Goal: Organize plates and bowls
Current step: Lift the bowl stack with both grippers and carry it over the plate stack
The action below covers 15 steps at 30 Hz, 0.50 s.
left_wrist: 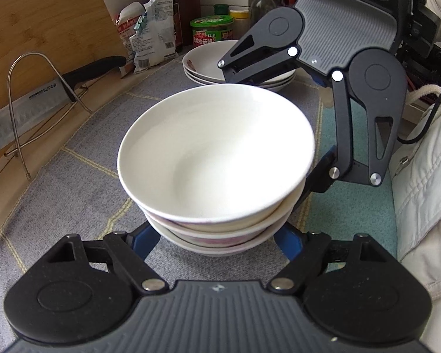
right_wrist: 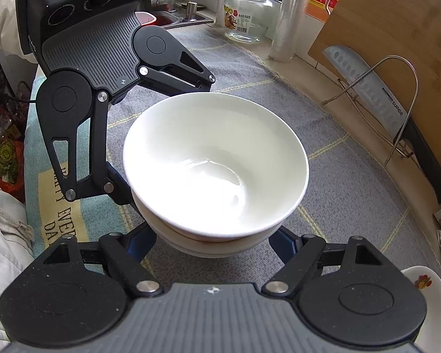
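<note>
A stack of three white bowls (left_wrist: 217,147) (right_wrist: 217,161) sits in the middle of the grey mat (left_wrist: 73,182). My left gripper (left_wrist: 216,244) reaches in from the near side, and its blue fingers (left_wrist: 144,241) press on either side of the lowest bowl. My right gripper (right_wrist: 214,247) grips the same stack from the opposite side; in the left wrist view one of its fingers (left_wrist: 320,176) touches the stack's right flank. All fingertips are hidden behind the bowls. Several white plates (left_wrist: 203,64) are stacked behind the bowls, and their edge (right_wrist: 426,288) shows again in the right wrist view.
A cleaver (left_wrist: 23,111) leans in a wire rack (left_wrist: 17,67) against a wooden cutting board (left_wrist: 44,14) at the mat's edge. Bottles, a green-lidded jar (left_wrist: 211,29) and packets crowd the back. A glass jar (right_wrist: 250,14) stands near the sink. A person's white jacket (left_wrist: 426,176) is close beside the mat.
</note>
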{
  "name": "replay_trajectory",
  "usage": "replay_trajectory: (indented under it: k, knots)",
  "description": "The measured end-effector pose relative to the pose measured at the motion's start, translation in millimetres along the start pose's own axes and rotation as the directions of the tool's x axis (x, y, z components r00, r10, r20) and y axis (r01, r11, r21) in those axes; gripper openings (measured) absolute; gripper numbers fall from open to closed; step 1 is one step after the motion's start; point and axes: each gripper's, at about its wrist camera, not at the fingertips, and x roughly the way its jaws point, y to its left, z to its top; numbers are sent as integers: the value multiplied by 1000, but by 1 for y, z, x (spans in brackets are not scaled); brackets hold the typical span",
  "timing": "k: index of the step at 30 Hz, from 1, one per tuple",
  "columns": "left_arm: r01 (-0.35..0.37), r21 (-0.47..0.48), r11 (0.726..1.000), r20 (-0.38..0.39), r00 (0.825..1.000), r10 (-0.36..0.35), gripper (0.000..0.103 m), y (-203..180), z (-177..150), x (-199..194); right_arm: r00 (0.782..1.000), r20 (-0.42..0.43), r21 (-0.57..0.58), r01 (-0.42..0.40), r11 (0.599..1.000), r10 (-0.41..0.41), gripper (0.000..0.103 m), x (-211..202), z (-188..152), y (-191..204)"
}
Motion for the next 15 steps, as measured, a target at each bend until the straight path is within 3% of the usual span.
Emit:
replay_trajectory:
  k: [8,15]
  knots:
    - [-2,30,1000,2,1000,2,83,-3,19,-6,999,13,4,31,1000,-31,86,-20,-2,-1]
    - [15,79,997,7,1000,-15,83,-9,58,-3,997,28,34,73,997,-74,86,-52,-14,-15]
